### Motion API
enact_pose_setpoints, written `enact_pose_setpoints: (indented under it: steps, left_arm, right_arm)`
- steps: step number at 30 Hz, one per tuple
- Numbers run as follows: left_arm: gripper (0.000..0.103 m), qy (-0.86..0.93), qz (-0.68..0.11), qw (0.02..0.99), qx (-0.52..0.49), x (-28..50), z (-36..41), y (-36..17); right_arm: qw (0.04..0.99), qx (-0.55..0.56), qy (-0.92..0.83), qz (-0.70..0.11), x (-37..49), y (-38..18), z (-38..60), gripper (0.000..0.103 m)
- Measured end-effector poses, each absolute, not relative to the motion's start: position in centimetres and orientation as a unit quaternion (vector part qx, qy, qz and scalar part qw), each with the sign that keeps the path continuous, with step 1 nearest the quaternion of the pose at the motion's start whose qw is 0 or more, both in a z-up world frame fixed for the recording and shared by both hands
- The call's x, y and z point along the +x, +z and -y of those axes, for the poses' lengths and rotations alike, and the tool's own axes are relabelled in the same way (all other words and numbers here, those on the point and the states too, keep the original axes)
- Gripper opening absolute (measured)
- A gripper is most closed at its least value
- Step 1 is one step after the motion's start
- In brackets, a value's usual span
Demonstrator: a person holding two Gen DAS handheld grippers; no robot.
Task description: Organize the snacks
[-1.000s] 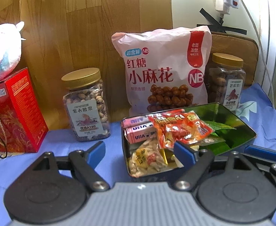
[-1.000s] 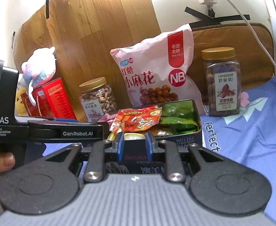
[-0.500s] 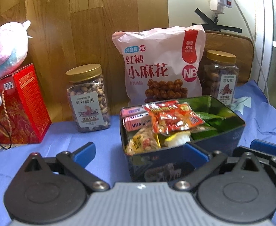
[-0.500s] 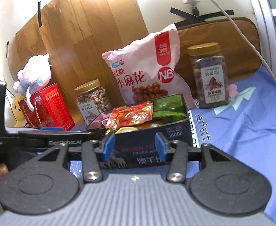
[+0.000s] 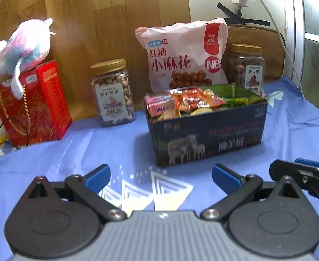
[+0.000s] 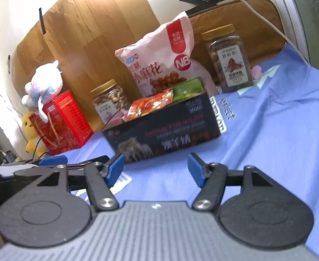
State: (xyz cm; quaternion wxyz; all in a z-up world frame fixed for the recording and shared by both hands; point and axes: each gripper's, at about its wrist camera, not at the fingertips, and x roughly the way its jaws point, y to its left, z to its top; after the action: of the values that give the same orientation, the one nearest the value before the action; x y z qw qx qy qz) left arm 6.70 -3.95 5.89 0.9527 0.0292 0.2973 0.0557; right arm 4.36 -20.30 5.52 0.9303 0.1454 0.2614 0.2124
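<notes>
Both grippers have pulled back from the dark metal snack tin (image 5: 207,128), which now sits well ahead of them on the blue cloth (image 5: 115,148) rather than right under the fingers. The left gripper (image 5: 160,175) is spread wide and empty, as before. The right gripper (image 6: 156,170), pinched together a second ago, now has its blue-padded fingers (image 6: 195,169) parted, holding nothing. The rectangular tin stands open, heaped with crinkly orange and green wrappers (image 5: 196,102). Behind it lean a glossy pink snack bag (image 5: 181,58) and two clear, gold-lidded nut jars (image 5: 112,93). A red carton (image 5: 33,102) carries a fuzzy plush toy (image 5: 26,45).
</notes>
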Motion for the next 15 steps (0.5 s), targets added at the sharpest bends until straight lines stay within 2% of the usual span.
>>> enact_pose_setpoints:
  steps: [8, 15]
  left_arm:
    - [0.103, 0.070, -0.306, 0.949, 0.009, 3.7, 3.5, 4.7]
    - [0.103, 0.107, -0.305, 0.945, 0.044, 2.0, 4.6, 3.7]
  right_arm:
    - [0.931, 0.145, 0.217, -0.257, 1.4, 4.3, 20.0, 0.070]
    - [0.929, 0.156, 0.215, -0.257, 0.3, 3.4, 20.1, 0.071]
